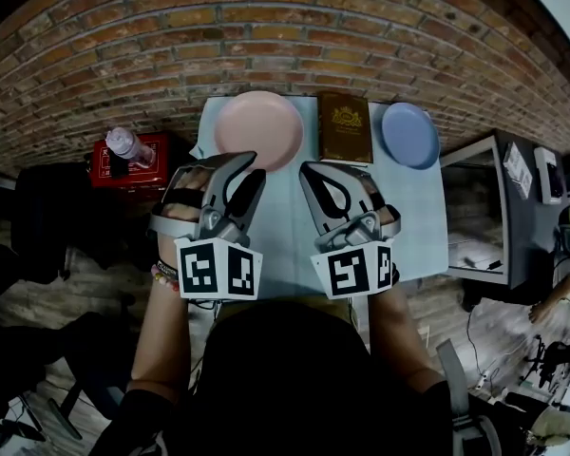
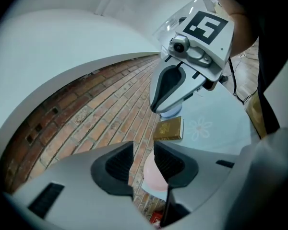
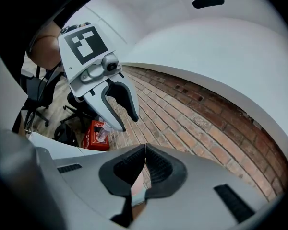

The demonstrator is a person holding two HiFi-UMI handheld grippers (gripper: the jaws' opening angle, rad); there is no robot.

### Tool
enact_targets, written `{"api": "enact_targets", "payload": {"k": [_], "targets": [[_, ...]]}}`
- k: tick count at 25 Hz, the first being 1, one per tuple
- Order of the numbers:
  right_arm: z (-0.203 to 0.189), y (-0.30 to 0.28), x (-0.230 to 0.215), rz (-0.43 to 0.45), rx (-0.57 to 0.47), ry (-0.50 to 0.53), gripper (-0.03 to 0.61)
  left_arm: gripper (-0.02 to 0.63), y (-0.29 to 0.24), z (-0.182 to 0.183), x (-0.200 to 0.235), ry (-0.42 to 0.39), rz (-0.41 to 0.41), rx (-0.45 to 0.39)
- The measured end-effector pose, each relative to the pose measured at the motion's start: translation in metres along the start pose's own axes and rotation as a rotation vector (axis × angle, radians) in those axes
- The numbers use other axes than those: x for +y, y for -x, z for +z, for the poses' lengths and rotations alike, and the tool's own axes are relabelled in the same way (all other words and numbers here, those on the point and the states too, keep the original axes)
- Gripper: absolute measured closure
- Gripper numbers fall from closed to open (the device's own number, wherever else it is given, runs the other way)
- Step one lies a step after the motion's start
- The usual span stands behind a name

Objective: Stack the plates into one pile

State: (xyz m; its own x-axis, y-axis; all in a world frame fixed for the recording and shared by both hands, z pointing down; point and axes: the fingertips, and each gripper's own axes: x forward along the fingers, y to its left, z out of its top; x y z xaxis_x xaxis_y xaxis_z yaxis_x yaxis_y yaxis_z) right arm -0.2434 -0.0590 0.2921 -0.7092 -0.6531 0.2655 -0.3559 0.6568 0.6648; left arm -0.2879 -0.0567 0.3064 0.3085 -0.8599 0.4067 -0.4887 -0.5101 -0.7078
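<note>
Red-brown brick forms a wall (image 1: 266,27) across the top of the head view. Below it stands a pale blue table (image 1: 283,240), seen from steeply above.

A person holds 2 grey grippers side by side above the near half of the table, both pointing toward the wall. Each carries a white cube with black square markers at its near end.

The left gripper (image 1: 250,167) has its jaws apart. Its own view shows a clear gap between the dark pads, with only brick and part of the pink plate seen through it, so it holds nothing.

The right gripper (image 1: 312,174) has its jaws closed. In its own view the pad tips meet with nothing between them.

The 2 plates lie flat and well apart along the table's far edge, not stacked. The larger pink plate (image 1: 258,129) is at the far left, just beyond the left gripper's tips. The smaller blue plate (image 1: 409,134) is at the far right.

A brown book (image 1: 345,126) with a gold emblem lies flat between the 2 plates.

Left of the table, lower down, sits a red box (image 1: 109,167) with a clear plastic bottle (image 1: 128,145) lying on top of it.
</note>
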Motion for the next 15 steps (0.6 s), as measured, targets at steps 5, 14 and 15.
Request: {"api": "enact_targets", "payload": {"k": [5, 14, 15], "targets": [[0.0043, -0.0008, 0.0030, 0.005, -0.012, 0.010, 0.545, 0.468, 0.0024, -0.0069, -0.0014, 0.000, 0.008, 0.019], [-0.0013, 0.0013, 0.0058, 0.021, -0.004, 0.019, 0.545, 0.468, -0.0019, -0.0072, -0.0068, -0.004, -0.001, 0.034], [-0.0022, 0.0016, 0.0056, 0.020, -0.003, 0.017, 0.545, 0.468, -0.0035, -0.0084, -0.0084, -0.003, -0.007, 0.037]]}}
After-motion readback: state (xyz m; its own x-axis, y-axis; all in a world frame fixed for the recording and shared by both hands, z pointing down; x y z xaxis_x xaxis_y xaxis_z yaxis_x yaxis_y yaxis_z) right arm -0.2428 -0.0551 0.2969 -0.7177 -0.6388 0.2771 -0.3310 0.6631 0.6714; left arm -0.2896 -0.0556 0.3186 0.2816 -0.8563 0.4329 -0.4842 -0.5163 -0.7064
